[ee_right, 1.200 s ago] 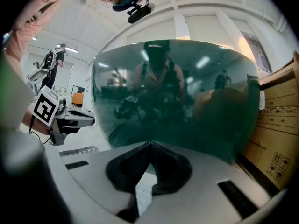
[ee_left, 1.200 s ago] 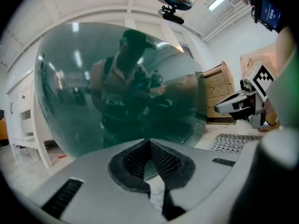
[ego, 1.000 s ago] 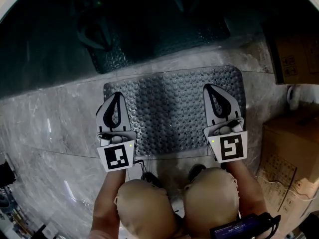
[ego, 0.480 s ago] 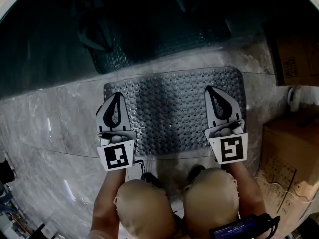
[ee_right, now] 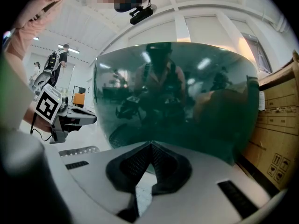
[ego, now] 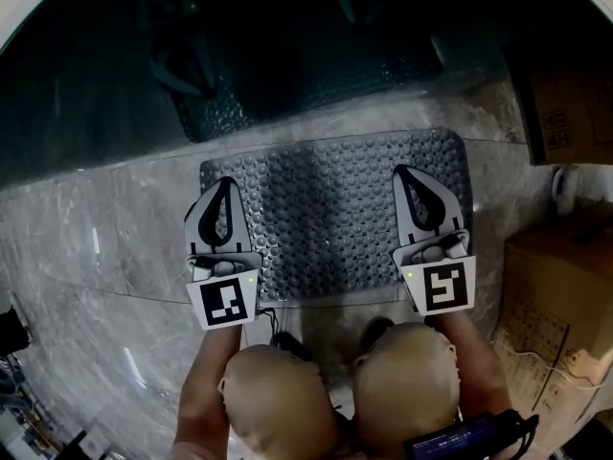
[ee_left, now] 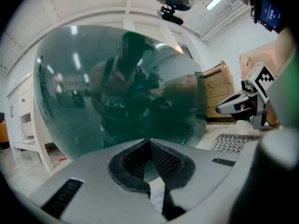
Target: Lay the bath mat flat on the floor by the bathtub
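The grey bubbled bath mat [ego: 335, 218] lies flat on the marble floor, its far edge close to the dark green bathtub [ego: 287, 46]. My left gripper [ego: 226, 184] is over the mat's left edge and my right gripper [ego: 404, 172] is over its right part. Both are shut, tips touching, with nothing between them. In the left gripper view the shut left gripper [ee_left: 150, 141] points at the tub wall [ee_left: 117, 87], with the mat [ee_left: 233, 141] to the right. The right gripper [ee_right: 150, 144] faces the tub [ee_right: 187, 97] too, and the mat [ee_right: 79, 150] lies to its left.
Cardboard boxes [ego: 560, 286] stand on the right, one more [ego: 565, 103] beside the tub's end. A small white object [ego: 563, 188] sits between them. The person's knees [ego: 335, 391] are just behind the mat's near edge. Bare marble floor [ego: 96, 247] stretches to the left.
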